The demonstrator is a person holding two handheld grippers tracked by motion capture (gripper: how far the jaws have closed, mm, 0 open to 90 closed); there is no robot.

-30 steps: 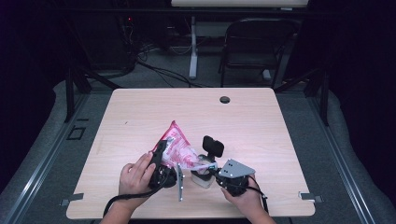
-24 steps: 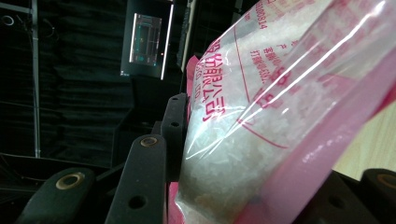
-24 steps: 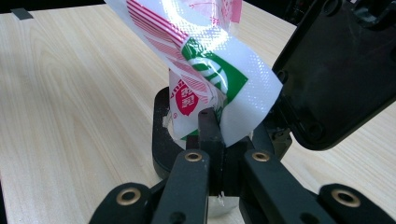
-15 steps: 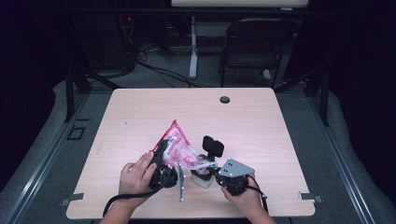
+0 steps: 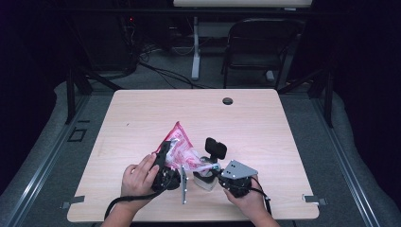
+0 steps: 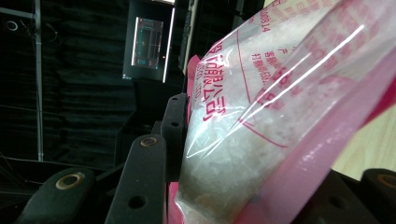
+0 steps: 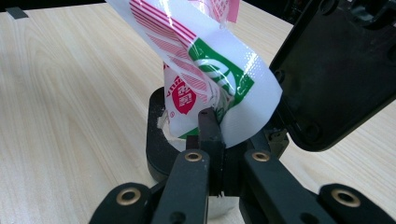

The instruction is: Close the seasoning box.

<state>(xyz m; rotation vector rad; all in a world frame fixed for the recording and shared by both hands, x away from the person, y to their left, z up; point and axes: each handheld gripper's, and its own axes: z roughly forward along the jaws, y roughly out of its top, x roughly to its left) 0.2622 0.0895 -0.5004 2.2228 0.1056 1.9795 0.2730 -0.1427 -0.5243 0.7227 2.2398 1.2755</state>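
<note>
The left hand-held gripper (image 5: 163, 161) held a pink printed bag (image 5: 178, 147) of white grains, its jaws part-closed against the bulging sides, most likely so the weight stayed up and tilted toward the other hand. In the left gripper view the bag (image 6: 280, 116) pressed against the near jaw and swelled out past it, which suggested a grip firm enough to carry but not to crush. The right hand-held gripper (image 7: 215, 135) had its jaws pinched tight on the bag's lower corner (image 7: 224, 93), the white-and-green flap, seemingly to steer that corner as a spout. Directly below that pinch, just ahead of the right jaws, sat a small cup (image 7: 156, 135) with a dark rim, so the corner hung over its mouth; whether grains were falling could not be told. A black phone-like object (image 5: 215, 148) stood just beyond the right hand-held gripper. By count: one bag, one cup, two hand-held grippers, one wooden surface (image 5: 265, 123).
</note>
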